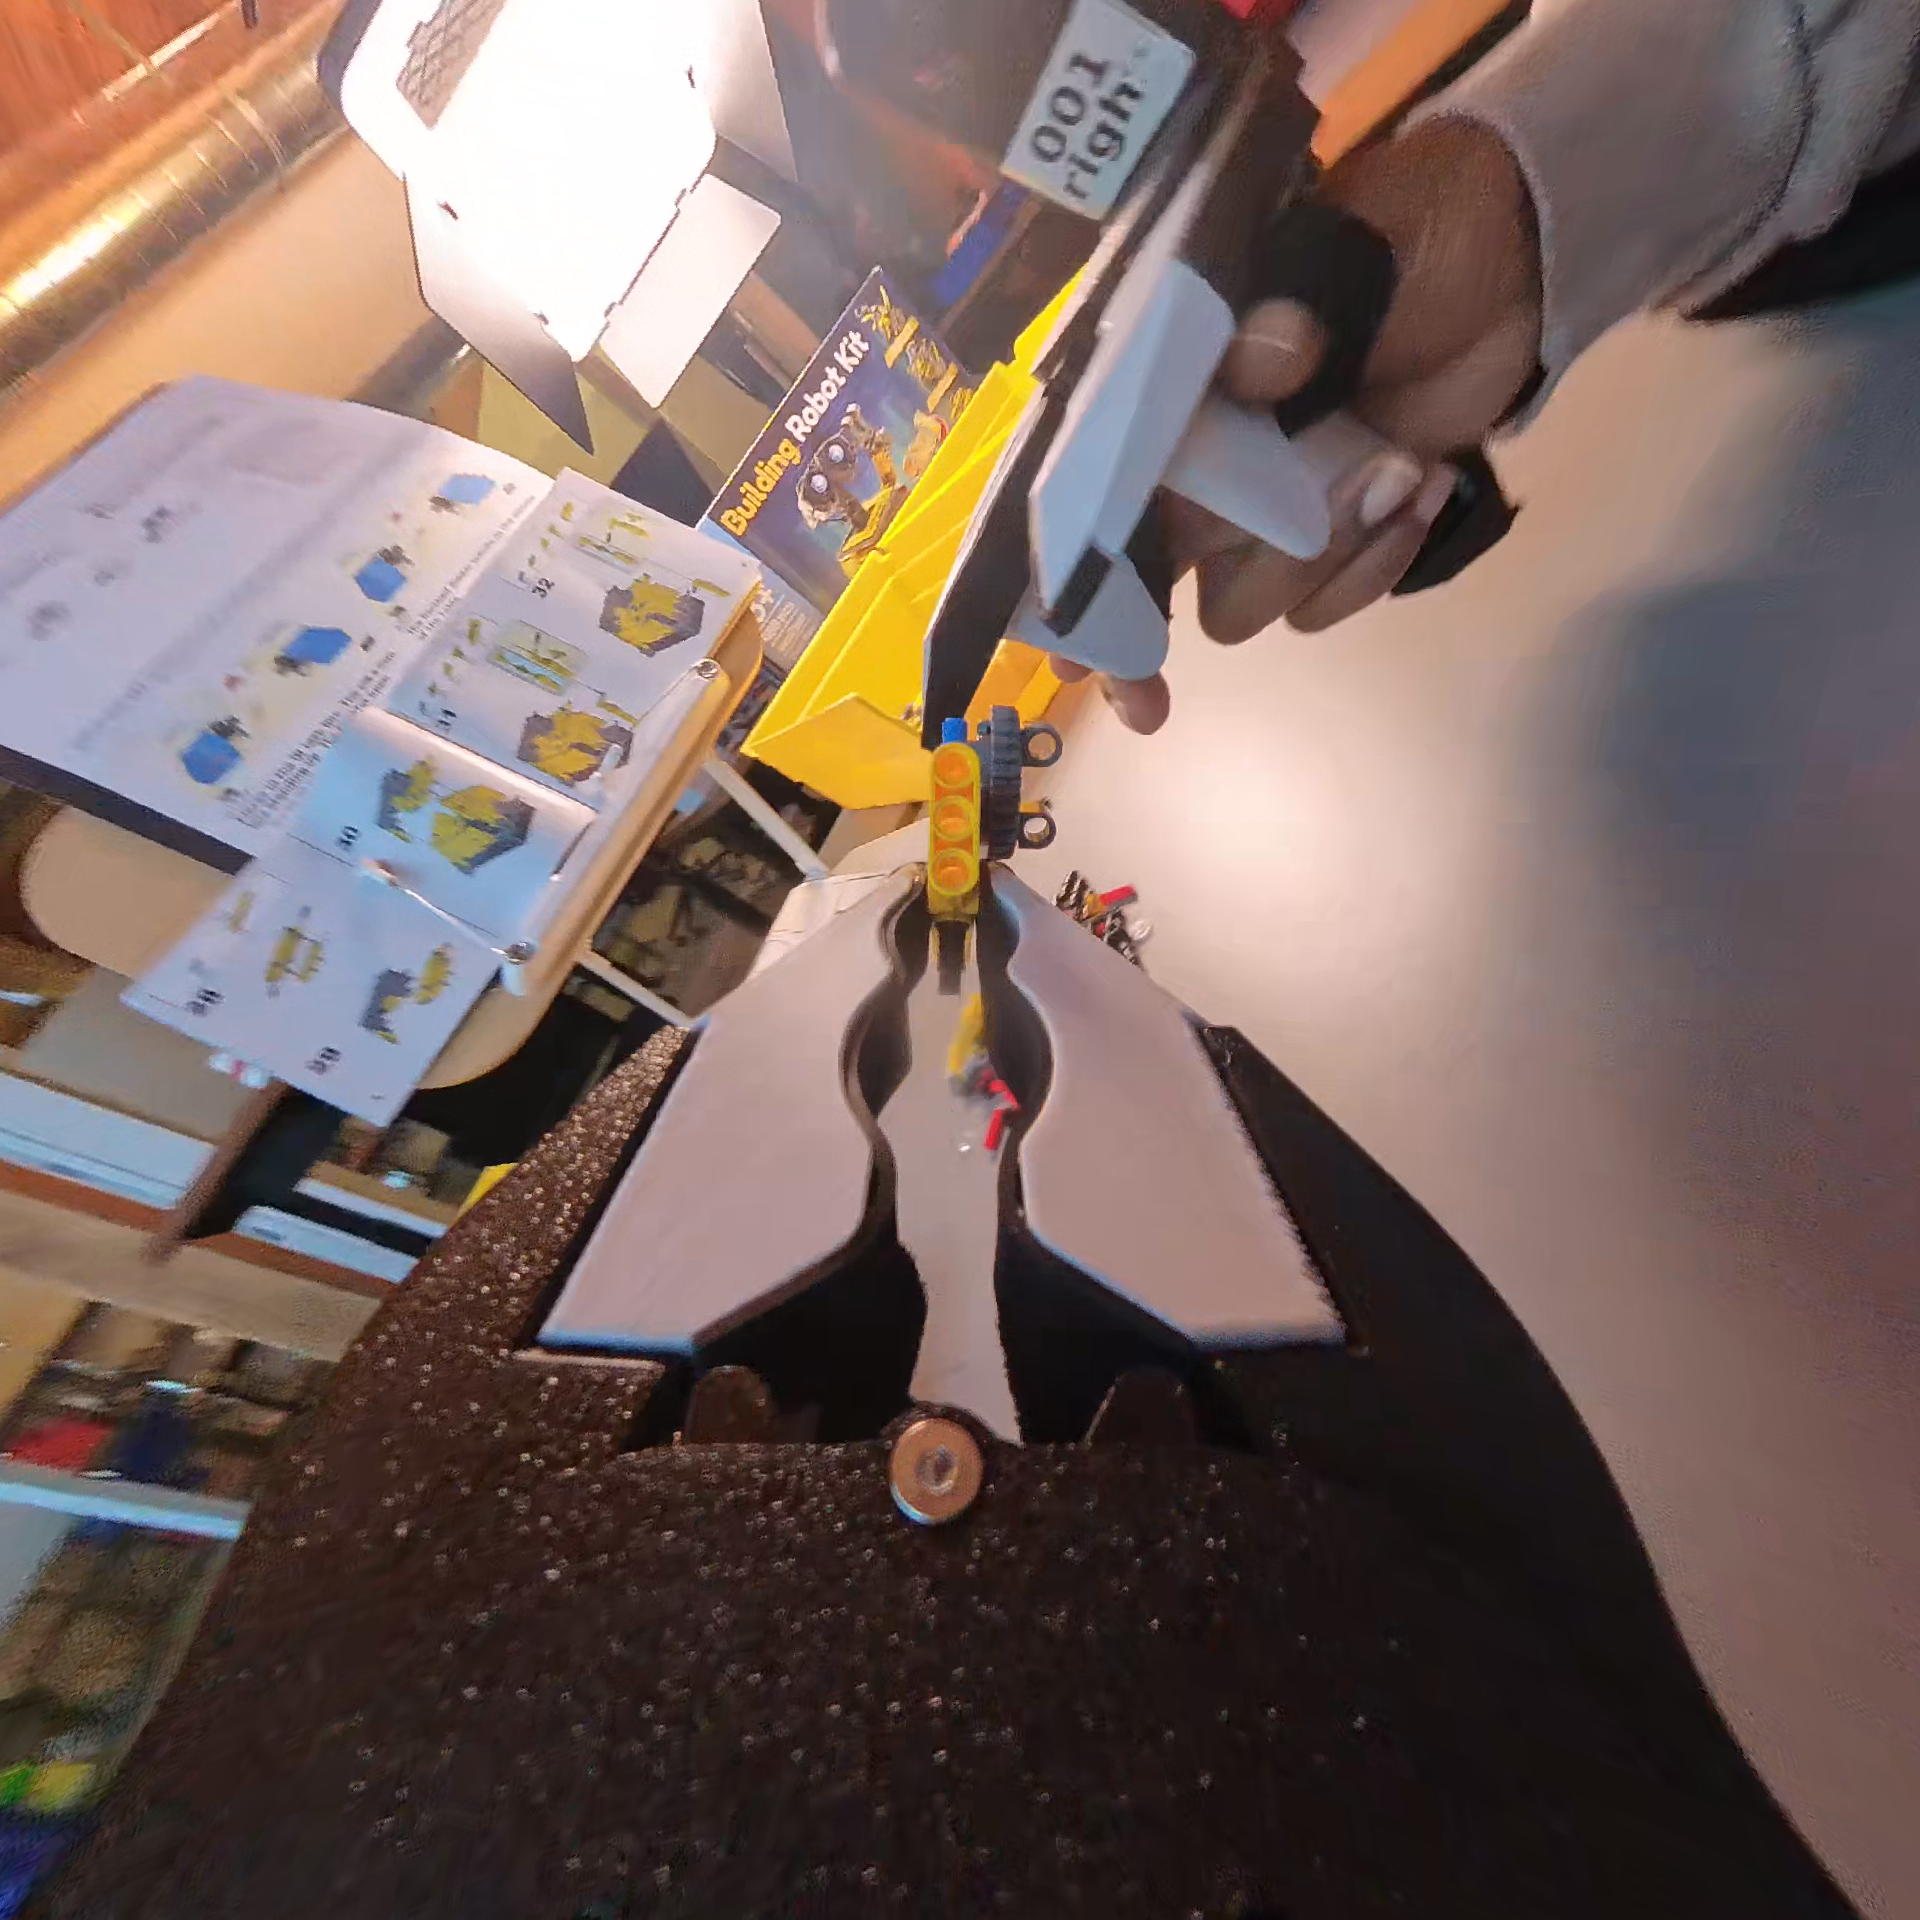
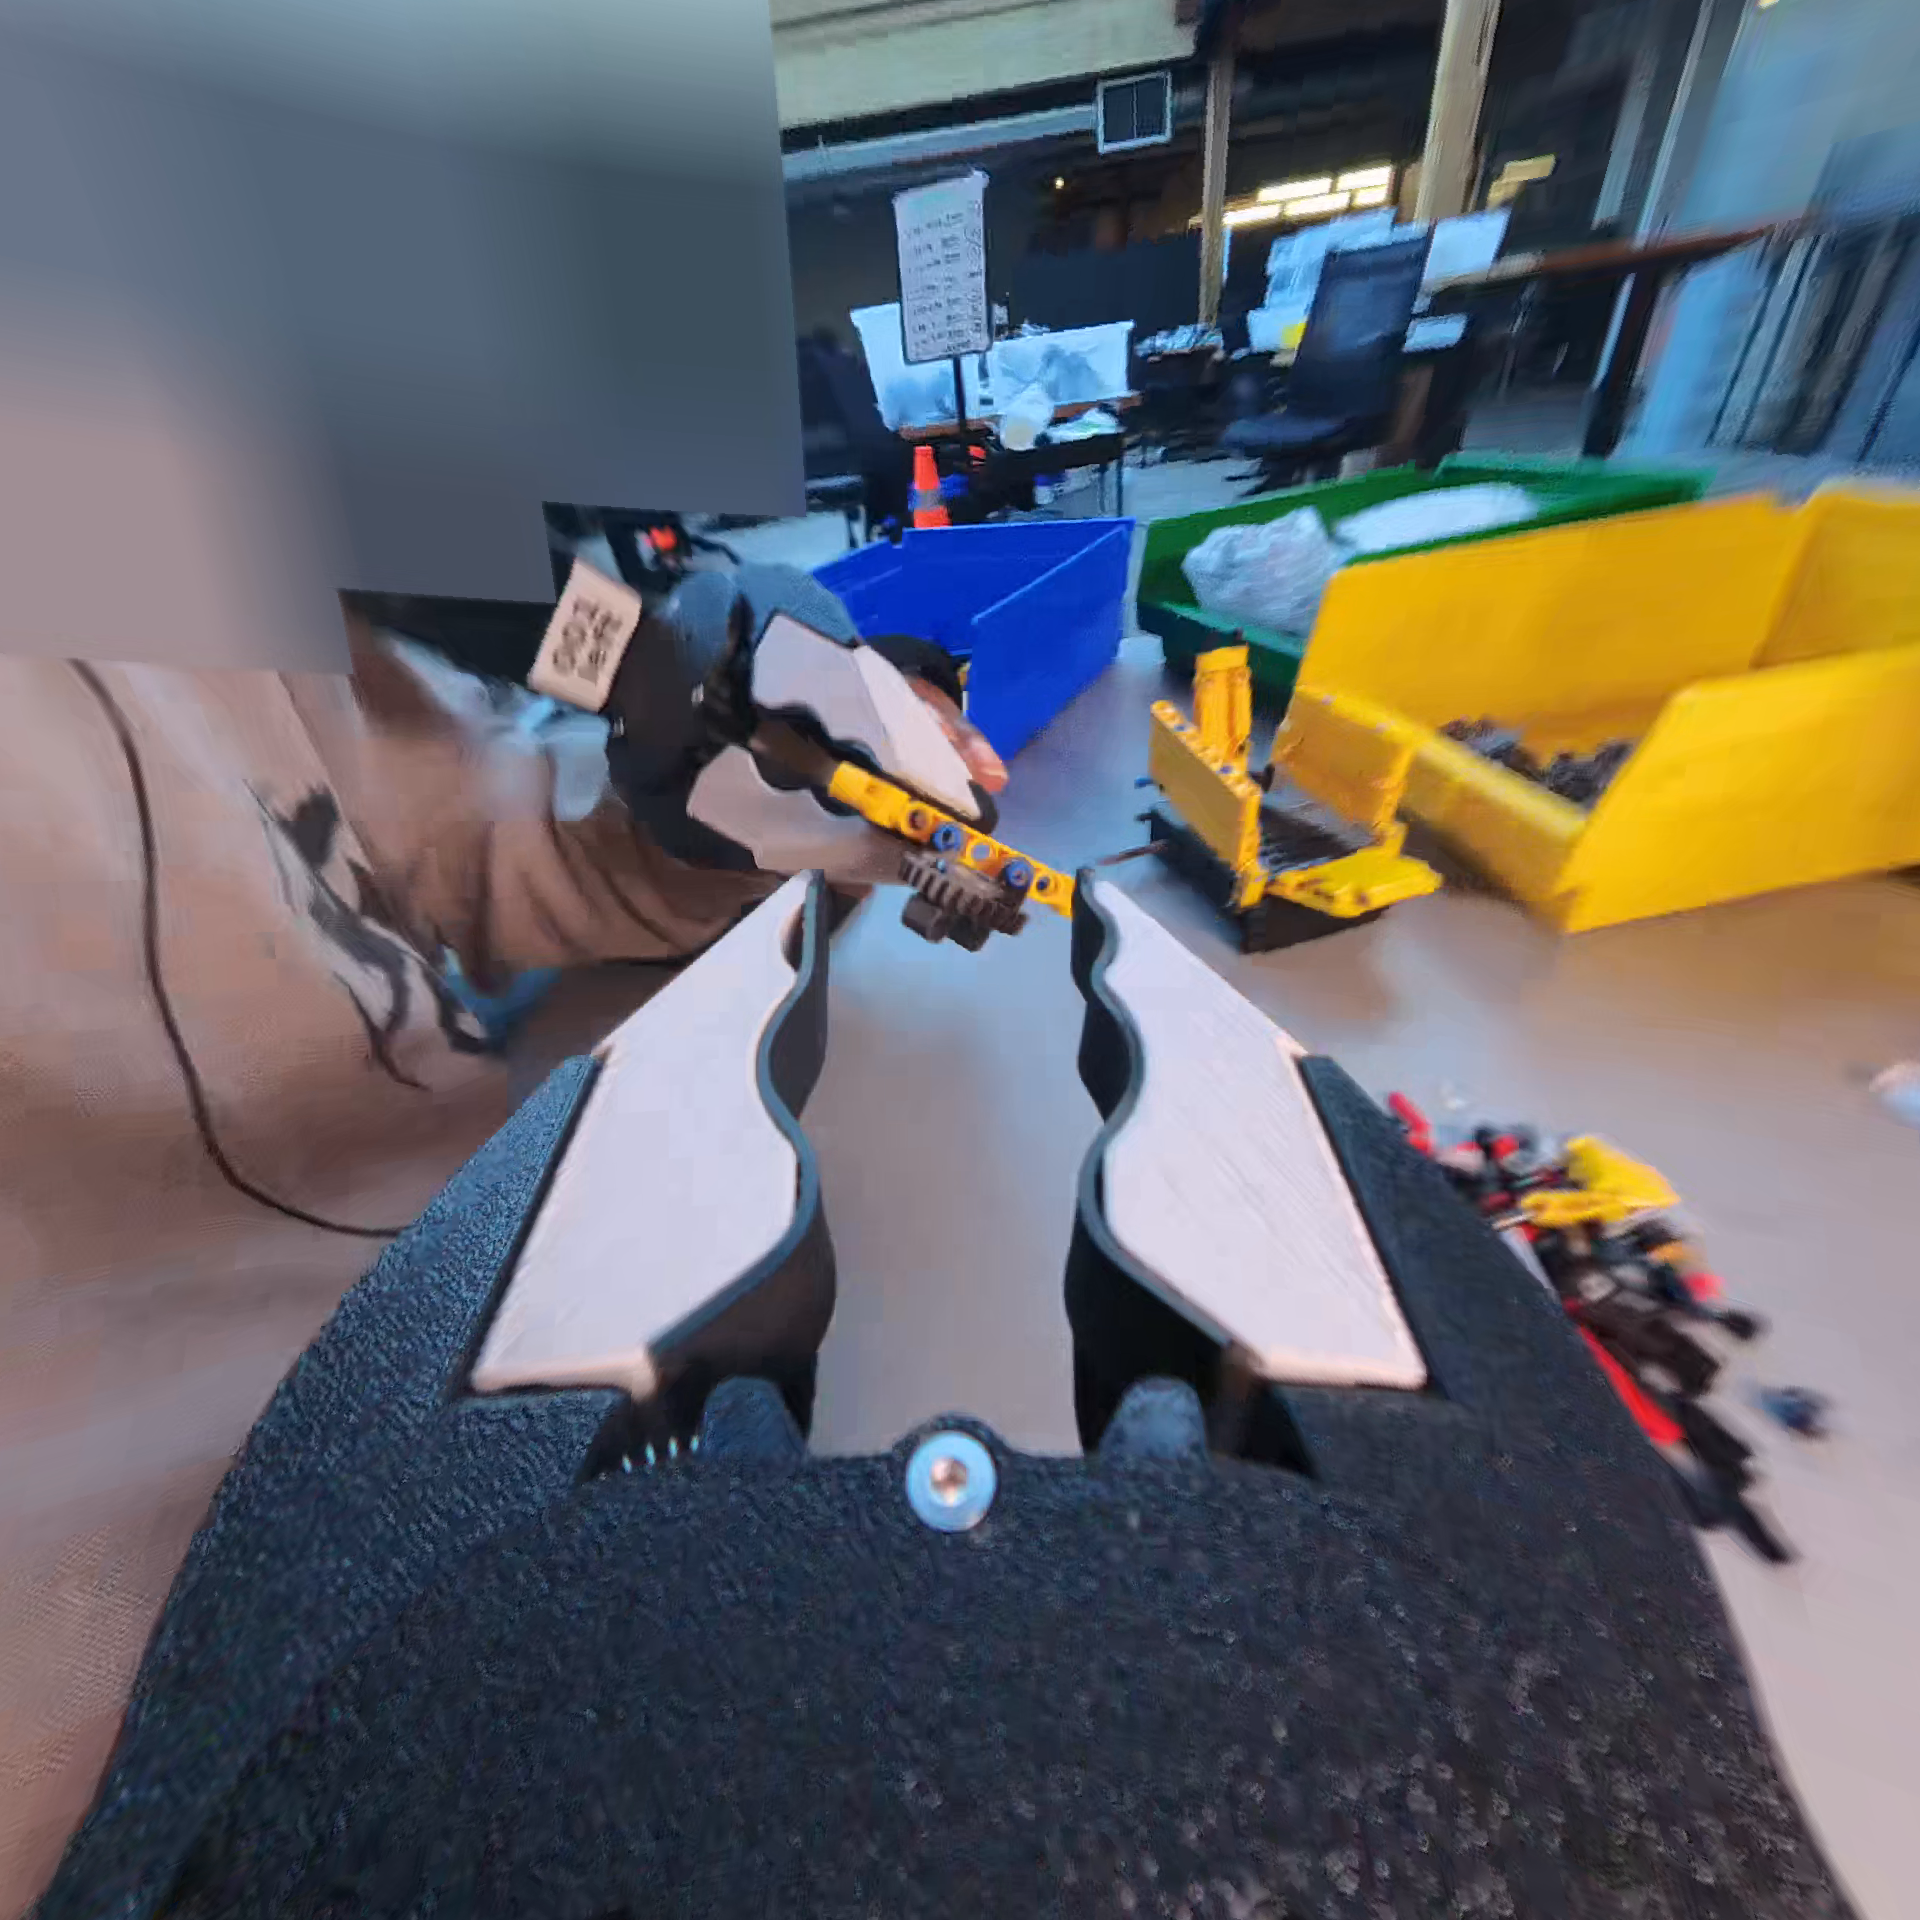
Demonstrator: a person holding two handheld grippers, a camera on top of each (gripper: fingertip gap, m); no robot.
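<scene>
My left gripper is shut on the near end of a yellow beam with holes, held above the table. A dark gear and blue pins sit on the beam. My right gripper is open and empty, its tips just short of the beam and gear. The left gripper also shows in the right wrist view, and the right gripper shows above the beam in the left wrist view, held by a hand.
A part-built yellow and black model stands on the grey table. Behind it are a yellow bin, a blue bin and a green bin. Loose pieces lie at the right. An instruction booklet on a stand and the kit box are at the table's edge.
</scene>
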